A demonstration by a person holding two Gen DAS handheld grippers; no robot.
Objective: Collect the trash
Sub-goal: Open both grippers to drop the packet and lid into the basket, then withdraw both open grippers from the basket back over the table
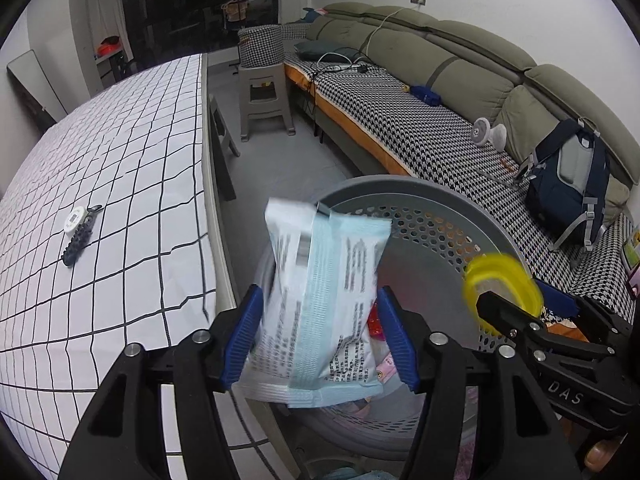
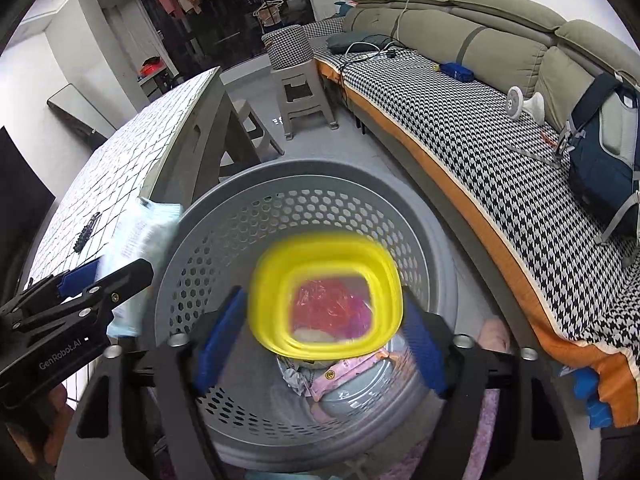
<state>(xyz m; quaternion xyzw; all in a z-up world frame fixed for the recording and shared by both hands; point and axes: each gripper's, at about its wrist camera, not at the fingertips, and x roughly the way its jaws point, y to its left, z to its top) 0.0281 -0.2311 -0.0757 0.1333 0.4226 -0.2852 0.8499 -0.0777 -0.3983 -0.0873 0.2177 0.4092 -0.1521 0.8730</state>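
Left wrist view shows a pale blue packet (image 1: pixel 324 300) with small print on it. It sits blurry between the two blue pads of the left gripper (image 1: pixel 319 292). The pads are spread apart and do not look like they squeeze it. Under the packet and in front of the gripper is a gray basket (image 1: pixel 440 196) with many little holes. To the left of the gripper is a table (image 1: pixel 120 160) with a white checked cloth.

Right wrist view shows a yellow tub (image 2: pixel 324 248), also blurry, between the pads of the right gripper (image 2: pixel 326 300). These pads stand wide, with a gap on each side of the tub. The tub is right over the open basket. Pink wrappers (image 2: pixel 344 372) lie at the bottom. Past the basket, to the right of both grippers, is a long sofa (image 1: pixel 400 120) with a dark backpack (image 1: pixel 568 184) on it.
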